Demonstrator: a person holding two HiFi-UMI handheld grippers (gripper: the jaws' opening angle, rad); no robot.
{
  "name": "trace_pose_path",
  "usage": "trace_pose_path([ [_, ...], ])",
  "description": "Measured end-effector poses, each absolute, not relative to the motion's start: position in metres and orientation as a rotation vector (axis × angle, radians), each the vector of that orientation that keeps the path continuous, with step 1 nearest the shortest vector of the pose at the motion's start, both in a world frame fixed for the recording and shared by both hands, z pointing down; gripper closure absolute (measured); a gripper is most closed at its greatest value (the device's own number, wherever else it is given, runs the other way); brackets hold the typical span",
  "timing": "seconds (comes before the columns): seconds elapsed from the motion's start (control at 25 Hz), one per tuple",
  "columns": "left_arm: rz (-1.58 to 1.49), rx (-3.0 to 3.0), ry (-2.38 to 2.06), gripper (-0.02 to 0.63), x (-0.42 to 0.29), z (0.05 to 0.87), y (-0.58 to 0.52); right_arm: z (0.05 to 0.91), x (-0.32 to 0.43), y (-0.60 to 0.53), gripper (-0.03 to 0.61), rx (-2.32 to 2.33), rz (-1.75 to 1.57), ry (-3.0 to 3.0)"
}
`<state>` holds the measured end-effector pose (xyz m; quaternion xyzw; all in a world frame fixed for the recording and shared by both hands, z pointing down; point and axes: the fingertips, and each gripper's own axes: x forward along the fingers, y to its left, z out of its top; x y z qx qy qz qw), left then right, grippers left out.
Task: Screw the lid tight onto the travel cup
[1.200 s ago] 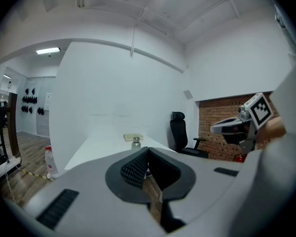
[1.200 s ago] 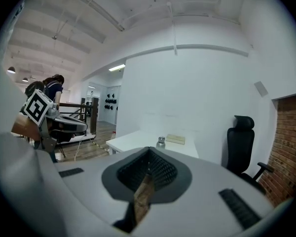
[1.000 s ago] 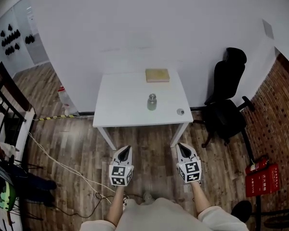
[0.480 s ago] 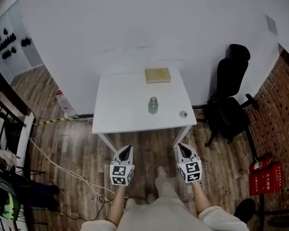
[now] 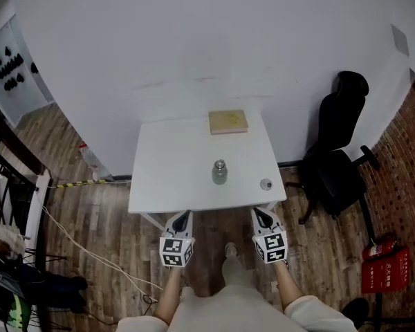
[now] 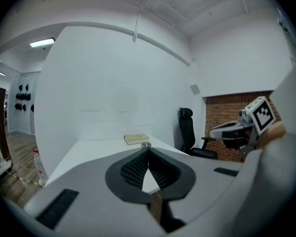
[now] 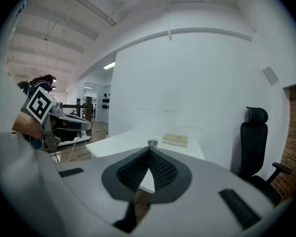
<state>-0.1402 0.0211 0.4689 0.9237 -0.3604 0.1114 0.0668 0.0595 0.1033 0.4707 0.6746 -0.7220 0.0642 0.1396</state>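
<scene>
A small metal travel cup (image 5: 219, 172) stands upright near the middle of the white table (image 5: 166, 164); its top peeks over the jaws in the left gripper view as cup (image 6: 146, 144) and in the right gripper view as cup (image 7: 152, 142). A small round lid (image 5: 265, 184) lies near the table's front right corner. My left gripper (image 5: 180, 219) and right gripper (image 5: 262, 216) hover at the table's front edge, both shut and empty, short of the cup.
A tan book (image 5: 228, 122) lies at the table's back edge against the white wall. A black office chair (image 5: 339, 161) stands to the right. A red fire extinguisher box (image 5: 387, 268) sits on the wooden floor; a cable (image 5: 90, 251) runs at left.
The person has stepped forward: the table has drawn closer and now sits just ahead of both grippers. Both grippers stay shut.
</scene>
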Motion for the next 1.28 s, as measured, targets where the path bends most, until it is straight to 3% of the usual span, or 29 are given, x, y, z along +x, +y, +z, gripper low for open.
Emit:
trace_pose_path([
  [0.72,0.393,2.675,-1.249,0.606,-0.051,0.47,-0.148,0.467,0.147,-0.106,0.578,1.757,0.206,-2.246],
  [1.28,0.463,2.635,-1.257,0.606,-0.031,0.489,-0.183,0.492,0.162,-0.146,0.578,1.684,0.277,-2.279],
])
